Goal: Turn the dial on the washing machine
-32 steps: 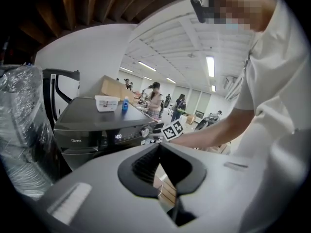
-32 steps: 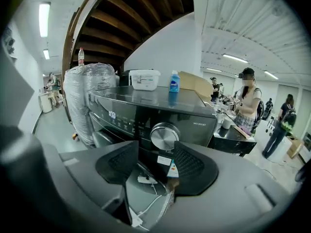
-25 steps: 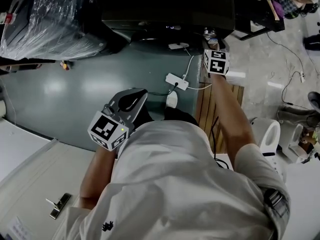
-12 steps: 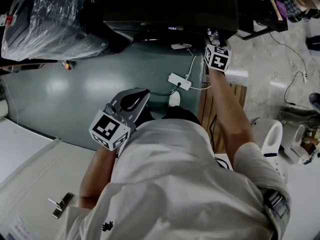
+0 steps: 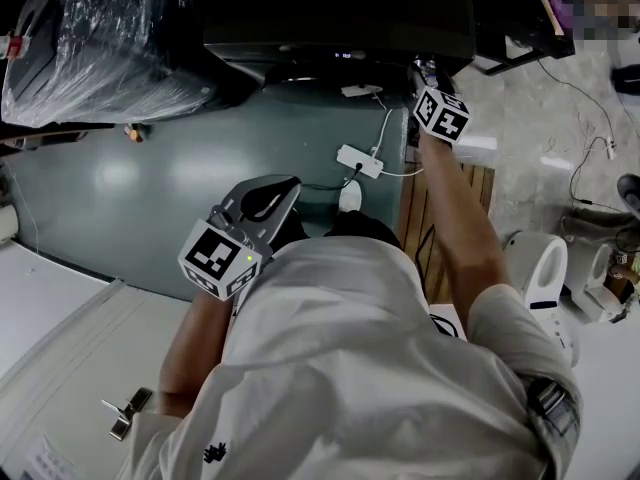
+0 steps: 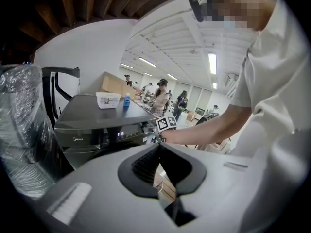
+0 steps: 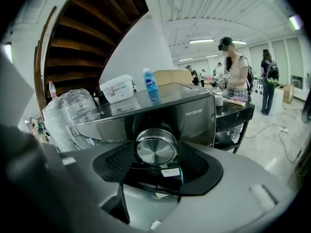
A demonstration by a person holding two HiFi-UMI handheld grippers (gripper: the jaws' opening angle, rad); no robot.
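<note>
Twist showing at the right gripper (image 5: 427, 70), clamping jaws on the dial (image 7: 156, 148) on the washing machine's (image 7: 194, 111) front, rolling its marker cube (image 5: 441, 115) further round than a second ago, probably turning it, leaving the left gripper (image 6: 160, 164) closed, empty.

Head view: from above the person's shoulders, facing steeply down; washing machine (image 5: 340, 18) at the far top edge.
Left gripper view: rides the left gripper (image 5: 262, 200), looks along its jaws; machine front well beyond the jaw tips.
Right gripper view: very near, dial (image 7: 156, 147) between the jaws.
All three share the machine. The left gripper view also catches the right gripper (image 6: 154, 136) beyond its jaw tips.
</note>
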